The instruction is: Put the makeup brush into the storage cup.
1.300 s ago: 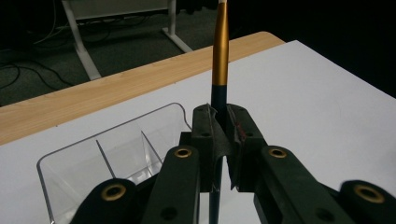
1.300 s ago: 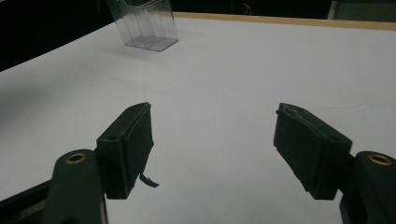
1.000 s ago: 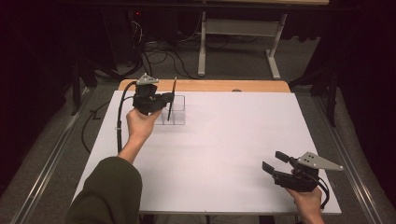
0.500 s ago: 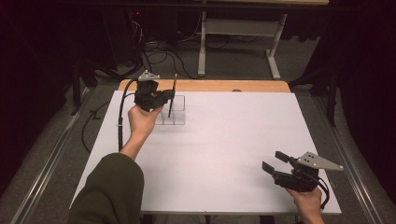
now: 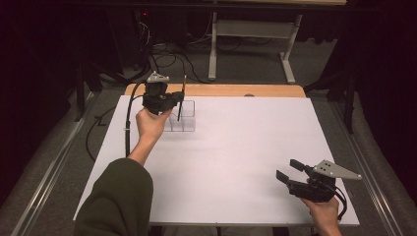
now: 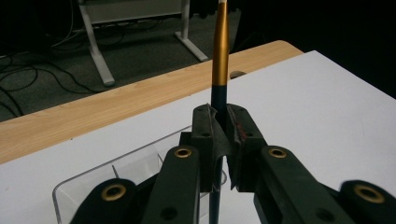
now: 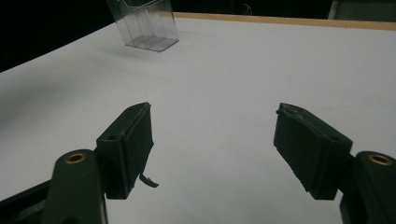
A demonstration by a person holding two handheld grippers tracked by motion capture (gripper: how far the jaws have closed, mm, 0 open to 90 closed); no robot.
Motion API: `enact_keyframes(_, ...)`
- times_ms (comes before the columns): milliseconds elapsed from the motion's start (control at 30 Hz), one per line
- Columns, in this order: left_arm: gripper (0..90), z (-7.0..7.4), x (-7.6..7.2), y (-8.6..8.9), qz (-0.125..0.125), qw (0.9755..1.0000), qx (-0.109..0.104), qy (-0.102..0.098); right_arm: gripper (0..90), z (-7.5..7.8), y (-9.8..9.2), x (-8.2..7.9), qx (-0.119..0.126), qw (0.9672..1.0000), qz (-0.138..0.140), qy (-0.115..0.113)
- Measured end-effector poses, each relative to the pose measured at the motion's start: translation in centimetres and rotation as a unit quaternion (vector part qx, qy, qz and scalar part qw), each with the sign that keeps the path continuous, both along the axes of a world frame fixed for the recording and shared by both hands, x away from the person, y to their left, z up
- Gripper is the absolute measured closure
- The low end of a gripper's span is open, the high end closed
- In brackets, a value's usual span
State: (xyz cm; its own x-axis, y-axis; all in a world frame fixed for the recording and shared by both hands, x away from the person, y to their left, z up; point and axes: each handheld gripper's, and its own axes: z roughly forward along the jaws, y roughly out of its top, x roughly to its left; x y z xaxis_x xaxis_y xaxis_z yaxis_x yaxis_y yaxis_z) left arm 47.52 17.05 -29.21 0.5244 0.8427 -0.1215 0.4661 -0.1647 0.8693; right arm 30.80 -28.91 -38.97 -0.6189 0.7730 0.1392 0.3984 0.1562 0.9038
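Note:
My left gripper (image 5: 178, 101) is shut on a slim pen (image 5: 182, 88) with a gold upper shaft and a dark lower part, held nearly upright. In the left gripper view the pads (image 6: 236, 133) of the left gripper (image 6: 222, 123) pinch the pen (image 6: 220, 46) on its dark section. The pen's lower end hangs at a clear plastic box with compartments (image 5: 187, 123) at the table's far left, seen under the jaws (image 6: 88, 186); whether the tip is inside I cannot tell. My right gripper (image 5: 287, 168) rests open at the near right, nothing between its fingers (image 7: 215, 140).
A white sheet (image 5: 236, 157) covers the table, with a strip of wood (image 5: 236, 91) along the far edge. The clear box (image 7: 144, 23) stands far ahead in the right gripper view. Cables and a desk frame (image 5: 251, 44) lie on the floor beyond.

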Motion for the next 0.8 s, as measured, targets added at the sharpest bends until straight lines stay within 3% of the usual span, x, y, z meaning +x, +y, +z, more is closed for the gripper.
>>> enact_keyframes(800,82.2,-0.6,1.5,-0.1,0.024,0.9997,0.005,-0.003,29.6,0.0,0.0,0.1,0.0,1.0,0.003,0.003)
